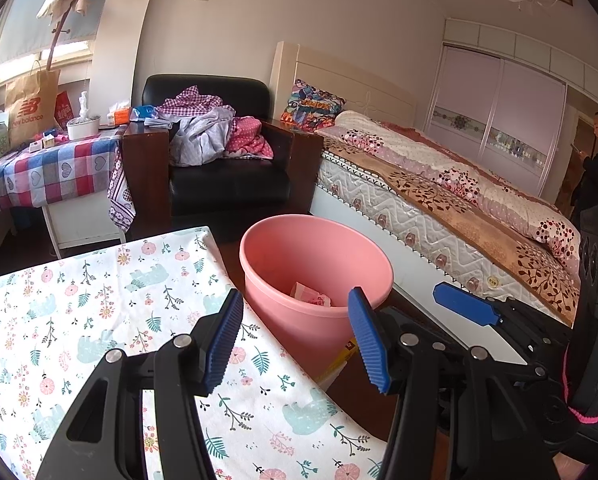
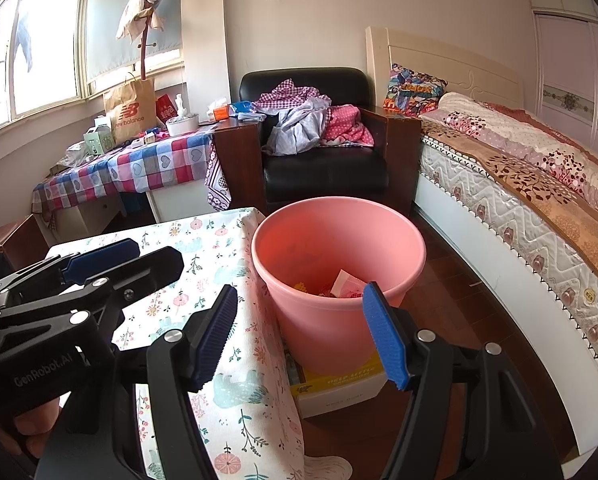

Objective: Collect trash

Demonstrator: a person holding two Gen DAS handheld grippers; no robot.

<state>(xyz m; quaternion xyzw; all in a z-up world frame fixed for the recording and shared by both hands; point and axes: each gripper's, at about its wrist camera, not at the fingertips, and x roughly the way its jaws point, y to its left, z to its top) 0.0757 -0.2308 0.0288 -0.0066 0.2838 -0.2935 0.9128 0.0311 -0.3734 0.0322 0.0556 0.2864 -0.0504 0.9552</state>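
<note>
Both tongs stand open and empty: the left tongs [image 1: 295,340] and the right tongs [image 2: 303,332] each show a clear gap between their blue pads, with nothing pinched. Just ahead of both, and slightly lower, sits the pink bin [image 2: 339,280], standing on a yellow-and-white box [image 2: 339,384] on the floor. Some scraps [image 2: 345,284] lie in its bottom, so the trash visible here is already inside. Left of the tongs is the floral surface [image 1: 99,320], its cloth hanging over the edge right beside the bin; no loose litter shows on the part in view.

One risk is the bin's perch: a nudge from either tongs against its rim could likely tip it off the box and spill the scraps. Another is the draped cloth, which a pad could snag and drag. The two tongs also hang close together, so a careless swing could knock one into the other. Beyond the bin stand an armchair [image 2: 323,152] piled with clothes and, to the right, a bed [image 2: 519,184].
</note>
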